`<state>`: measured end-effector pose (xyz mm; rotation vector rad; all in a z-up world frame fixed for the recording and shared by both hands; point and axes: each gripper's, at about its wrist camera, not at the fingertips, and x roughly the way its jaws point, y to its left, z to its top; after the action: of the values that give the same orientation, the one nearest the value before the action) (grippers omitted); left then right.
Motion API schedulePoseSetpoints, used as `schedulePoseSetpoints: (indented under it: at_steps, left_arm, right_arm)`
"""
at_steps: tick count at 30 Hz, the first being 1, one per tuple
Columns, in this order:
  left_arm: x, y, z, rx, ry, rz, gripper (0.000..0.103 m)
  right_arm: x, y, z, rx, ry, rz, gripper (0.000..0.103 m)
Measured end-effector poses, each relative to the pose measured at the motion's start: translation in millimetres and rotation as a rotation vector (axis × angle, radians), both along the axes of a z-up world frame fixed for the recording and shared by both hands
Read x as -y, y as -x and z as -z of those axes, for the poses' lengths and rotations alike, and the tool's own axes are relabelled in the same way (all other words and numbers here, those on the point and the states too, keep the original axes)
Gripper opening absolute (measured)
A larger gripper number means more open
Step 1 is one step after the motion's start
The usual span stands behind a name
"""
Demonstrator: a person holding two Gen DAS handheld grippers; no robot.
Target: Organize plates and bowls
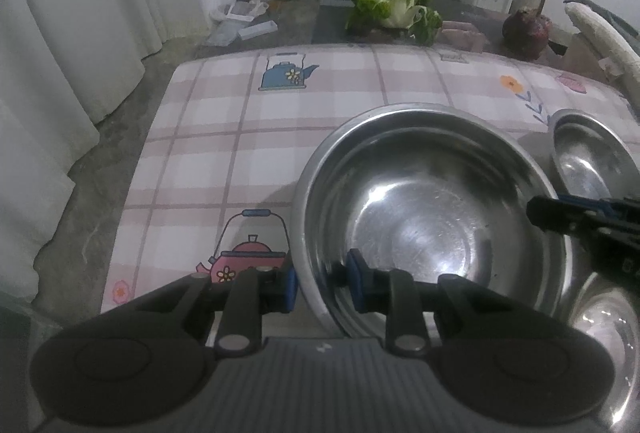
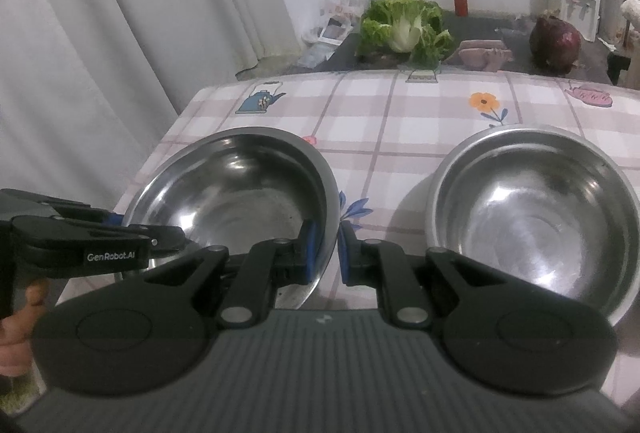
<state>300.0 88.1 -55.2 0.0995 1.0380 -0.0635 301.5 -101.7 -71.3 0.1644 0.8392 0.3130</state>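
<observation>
L gripper (image 1: 322,287): clenched on the near rim of the large steel bowl (image 1: 432,217). One pad is outside the wall and one inside. Contact of the inner pad is not fully seen, so the grasp is judged, not certain.
R gripper (image 2: 328,251): clamped shut on the opposite rim of the same bowl, w/ the rim pinched between the blue pads.
Person's hand (image 2: 20,317): only partly seen at the frame edge, behind the L gripper handle.
Held bowl: gripped at two sides and seen slightly tilted in the R wrist view. Whether it is lifted or rests on the table cannot be told. A second rim line is seen inside it, either a nested bowl or a step in the wall.
Bowl below (image 1: 608,333): a steel piece is partly seen under the R side of the held bowl. Bowl or plate cannot be told.
Second steel bowl (image 2: 532,217): stands apart on the checked tablecloth (image 1: 224,137), to the R of the held bowl.
Background: a leafy cabbage (image 2: 404,25) is behind the table, not part of the task.
Progress: judged approx mid-way. Some stacking seems done, but the second bowl is not yet joined to a stack, and no plate is clearly seen.
Left to do: the held bowl is to be set down and the separate bowl stacked.
</observation>
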Motion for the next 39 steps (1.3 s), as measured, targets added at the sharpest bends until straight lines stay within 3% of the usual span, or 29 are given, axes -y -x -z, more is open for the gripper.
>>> schedulePoseSetpoints:
  at_steps: [13,24,39]
  left_arm:
    - [22.4,8.4,-27.0,0.041,0.017,0.032,0.026]
    - [73.2,9.2,-46.0,0.069,0.040,0.103,0.026]
    - [156.8,-9.4,-37.9,0.050,0.061,0.201,0.026]
  right_arm:
    - [23.2,14.4,-25.1,0.036,-0.016,0.034,0.011]
    - [75.9,32.5,-43.7,0.067,-0.027,0.105,0.011]
    - [160.4,41.5,-42.1,0.059,-0.004,0.213,0.011]
